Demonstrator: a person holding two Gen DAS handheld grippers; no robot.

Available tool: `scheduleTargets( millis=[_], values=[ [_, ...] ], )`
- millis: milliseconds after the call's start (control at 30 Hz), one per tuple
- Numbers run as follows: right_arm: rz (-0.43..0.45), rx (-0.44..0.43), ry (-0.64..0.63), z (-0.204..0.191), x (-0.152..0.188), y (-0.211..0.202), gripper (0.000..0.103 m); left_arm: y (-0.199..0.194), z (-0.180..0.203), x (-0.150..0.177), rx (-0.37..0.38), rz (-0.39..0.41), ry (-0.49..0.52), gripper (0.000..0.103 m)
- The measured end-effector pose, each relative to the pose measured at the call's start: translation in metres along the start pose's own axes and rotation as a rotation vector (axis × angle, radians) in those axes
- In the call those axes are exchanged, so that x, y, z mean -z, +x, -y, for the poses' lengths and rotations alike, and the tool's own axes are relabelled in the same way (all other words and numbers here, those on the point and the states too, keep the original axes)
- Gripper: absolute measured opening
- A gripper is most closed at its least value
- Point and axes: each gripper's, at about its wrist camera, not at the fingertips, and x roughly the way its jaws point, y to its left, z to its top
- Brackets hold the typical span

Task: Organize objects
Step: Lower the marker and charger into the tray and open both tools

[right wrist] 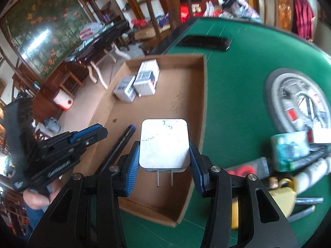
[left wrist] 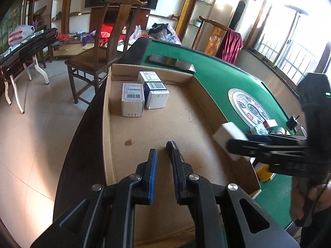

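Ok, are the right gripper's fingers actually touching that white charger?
Touching. In the right wrist view both blue pads of the right gripper press against the sides of the white charger, prongs toward the camera, above the cardboard tray.

Your white plug adapter point(right wrist: 164, 143) has rounded corners, faint scribbles on its broad face and two metal prongs pointing back toward you. It hangs over the near end of the shallow cardboard tray point(right wrist: 203, 95), where three white barcoded boxes point(right wrist: 137, 81) stand clustered at the far left corner.
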Motion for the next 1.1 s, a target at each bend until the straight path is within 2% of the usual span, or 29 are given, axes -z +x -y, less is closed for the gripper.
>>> scheduleTargets(
  millis=[100,167,300,533,633,700,800,967,1100],
  values=[
    [-0.062,0.018,-0.006,-0.006,-0.001,0.024,0.045,-0.013,-0.001,0.003,-0.007,0.035,0.008,0.013],
    [-0.106,0.056,-0.059,-0.017,0.004,0.038,0.045,-0.021,-0.005,0.002,-0.004,0.051,0.003,0.013],
    [-0.125,0.108,-0.126,-0.038,0.015,0.048,0.045,-0.033,-0.014,-0.001,-0.022,0.08,-0.013,0.013],
    [-0.095,0.056,-0.093,-0.063,0.001,0.064,0.045,-0.041,-0.024,-0.002,-0.03,0.104,-0.05,0.013],
    [-0.059,-0.025,-0.046,-0.061,-0.009,0.069,0.045,-0.04,-0.024,-0.001,-0.026,0.101,-0.049,0.013],
    [-0.046,-0.045,-0.041,-0.059,-0.011,0.068,0.046,-0.038,-0.022,0.0,-0.023,0.095,-0.041,0.013],
    [-0.016,-0.074,-0.032,-0.055,-0.014,0.061,0.046,-0.035,-0.019,0.002,-0.016,0.086,-0.032,0.013],
    [-0.004,-0.182,-0.008,-0.048,-0.009,0.045,0.046,-0.033,-0.007,0.007,0.003,0.077,-0.026,0.013],
    [0.045,-0.191,0.007,-0.034,0.004,0.022,0.046,-0.031,0.016,0.013,0.019,0.064,0.026,0.013]
  ],
)
